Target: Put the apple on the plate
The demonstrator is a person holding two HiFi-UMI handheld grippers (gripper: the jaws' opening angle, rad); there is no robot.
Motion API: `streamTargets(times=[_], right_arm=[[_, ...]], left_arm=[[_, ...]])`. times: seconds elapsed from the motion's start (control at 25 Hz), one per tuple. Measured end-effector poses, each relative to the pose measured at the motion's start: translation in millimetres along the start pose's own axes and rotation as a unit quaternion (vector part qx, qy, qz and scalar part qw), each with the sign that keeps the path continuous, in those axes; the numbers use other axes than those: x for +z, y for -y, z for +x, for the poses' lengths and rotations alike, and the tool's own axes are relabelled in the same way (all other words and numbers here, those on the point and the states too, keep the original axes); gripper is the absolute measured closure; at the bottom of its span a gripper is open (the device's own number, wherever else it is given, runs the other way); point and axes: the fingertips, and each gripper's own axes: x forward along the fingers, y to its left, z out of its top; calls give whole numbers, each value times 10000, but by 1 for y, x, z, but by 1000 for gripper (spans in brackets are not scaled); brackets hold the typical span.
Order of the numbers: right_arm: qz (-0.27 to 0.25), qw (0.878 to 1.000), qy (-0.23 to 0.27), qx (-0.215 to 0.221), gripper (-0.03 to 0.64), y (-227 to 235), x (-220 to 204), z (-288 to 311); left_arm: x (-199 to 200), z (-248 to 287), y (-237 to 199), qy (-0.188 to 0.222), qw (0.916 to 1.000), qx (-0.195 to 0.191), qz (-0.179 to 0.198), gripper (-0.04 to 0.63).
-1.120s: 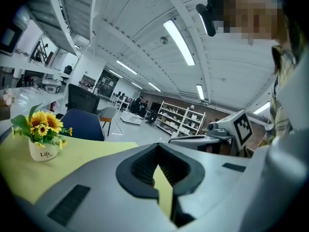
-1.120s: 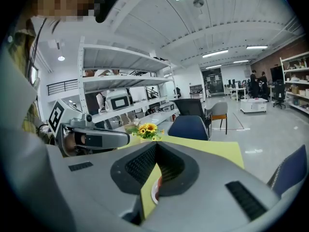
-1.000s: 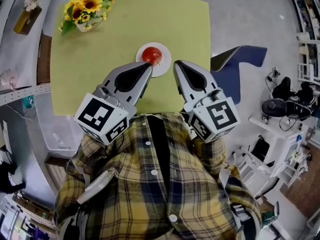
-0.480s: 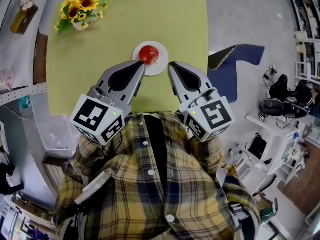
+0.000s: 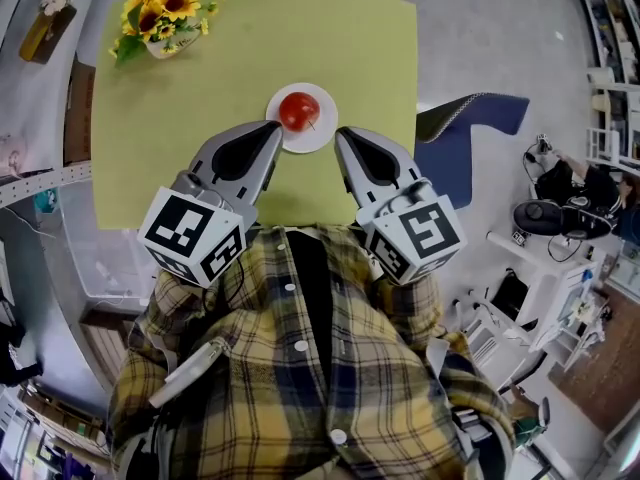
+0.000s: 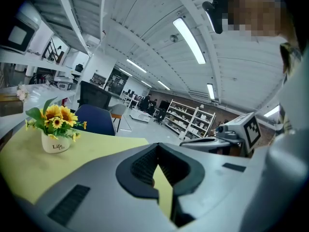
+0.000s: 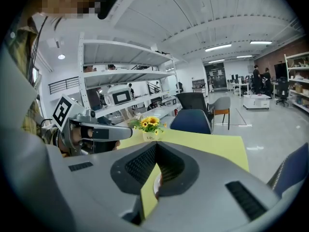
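The apple (image 5: 298, 111) is sitting on the white plate (image 5: 322, 134), a little past the middle of the yellow-green table (image 5: 180, 138), with nothing gripping it. The left gripper (image 5: 276, 131) is hovering just beside the plate's near left edge. Its jaws are pressing together at the tips and carrying nothing, and only a sliver of tabletop is showing through the gap behind them in the left gripper view. From the head view it is not clear whether its tip is touching the plate. The right gripper (image 5: 341, 134) is pointing at the plate's near right edge, slightly apart from it. Its jaws are likewise meeting at the tips and are empty; in the right gripper view a strip of table and a bit of the plate's rim are peeking through the gap behind the tips. A pot of sunflowers (image 5: 162, 18) is standing at the table's far left corner, well apart from the plate. A blue chair (image 5: 480, 128) is standing off the table's right side.
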Motion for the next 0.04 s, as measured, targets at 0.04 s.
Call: streamTargets(times=[0.04], right_arm=[[7, 10000, -6, 0, 620, 0, 0, 1]], left_arm=[[0, 0, -1, -12, 10000, 1, -9, 588]])
